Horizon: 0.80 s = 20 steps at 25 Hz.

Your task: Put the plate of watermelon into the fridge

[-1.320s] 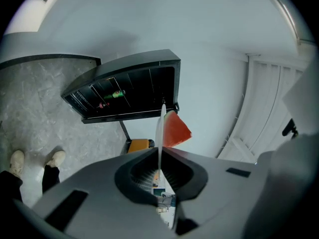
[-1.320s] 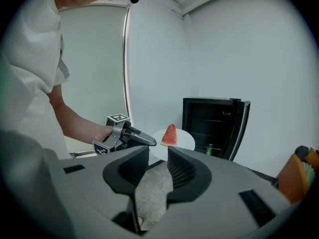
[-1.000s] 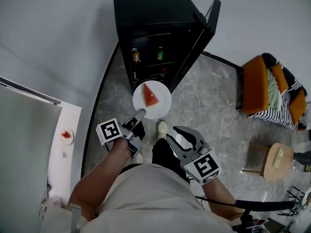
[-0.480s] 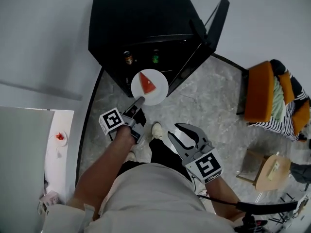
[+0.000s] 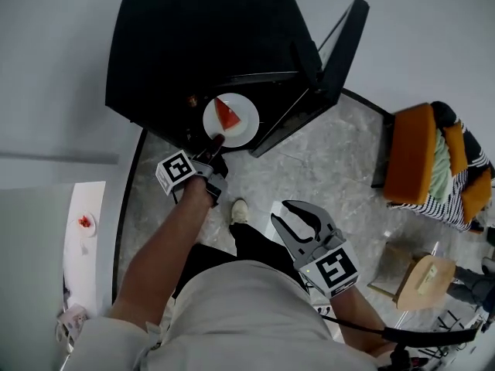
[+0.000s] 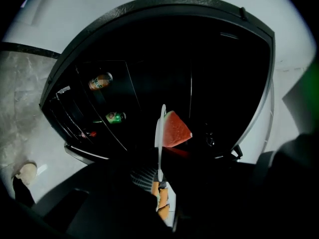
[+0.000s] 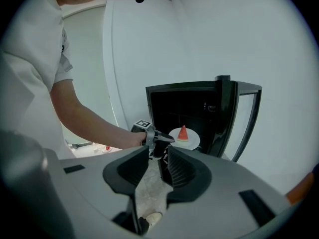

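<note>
The plate (image 5: 241,126) with its watermelon wedge (image 5: 225,114) is level at the mouth of the open fridge (image 5: 193,45), with its near rim clamped in the left gripper (image 5: 214,141). Inside the fridge are a brown can (image 6: 100,80) and a green can (image 6: 114,117). The right gripper (image 5: 300,224) hangs well back, its jaws apart and empty.

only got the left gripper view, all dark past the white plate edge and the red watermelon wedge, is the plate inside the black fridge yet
Observer: In the head view the round white plate sits right at the open front of the black fridge, with the left gripper shut on its near rim. I can't tell whether it has crossed the threshold.
Operator: door clear of it
Observer: Yes, the black fridge door stands swung wide open to the plate's right, apart from it.
Operator: and the right gripper
Observer: The right gripper hangs open and empty over the grey marble floor, well back from the fridge.
</note>
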Each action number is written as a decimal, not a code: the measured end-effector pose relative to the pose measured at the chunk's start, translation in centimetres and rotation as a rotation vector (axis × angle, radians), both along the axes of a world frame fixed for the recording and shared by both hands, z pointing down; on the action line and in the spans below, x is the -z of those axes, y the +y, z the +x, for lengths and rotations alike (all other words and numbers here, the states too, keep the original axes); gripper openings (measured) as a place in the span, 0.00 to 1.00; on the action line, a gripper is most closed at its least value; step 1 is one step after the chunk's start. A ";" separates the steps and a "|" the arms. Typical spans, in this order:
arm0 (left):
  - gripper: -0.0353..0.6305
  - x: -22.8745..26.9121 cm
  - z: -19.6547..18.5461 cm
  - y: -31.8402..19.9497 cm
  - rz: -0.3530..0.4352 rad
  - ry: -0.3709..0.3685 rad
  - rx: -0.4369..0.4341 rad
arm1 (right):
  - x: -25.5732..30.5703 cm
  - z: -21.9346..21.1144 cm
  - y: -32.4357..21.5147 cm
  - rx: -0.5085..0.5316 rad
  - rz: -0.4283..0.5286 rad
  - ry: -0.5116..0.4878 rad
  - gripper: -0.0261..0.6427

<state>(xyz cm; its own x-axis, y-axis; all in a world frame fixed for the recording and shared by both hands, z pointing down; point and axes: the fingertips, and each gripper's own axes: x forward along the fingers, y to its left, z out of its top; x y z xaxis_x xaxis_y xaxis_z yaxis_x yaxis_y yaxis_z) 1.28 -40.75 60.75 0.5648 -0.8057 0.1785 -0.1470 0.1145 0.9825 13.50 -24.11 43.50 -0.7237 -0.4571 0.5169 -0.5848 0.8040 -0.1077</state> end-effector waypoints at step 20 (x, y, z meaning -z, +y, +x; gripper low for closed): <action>0.09 -6.6 0.2 -10.2 -0.078 -0.107 0.043 | -1.9 4.9 -1.5 -0.097 -0.066 0.028 0.21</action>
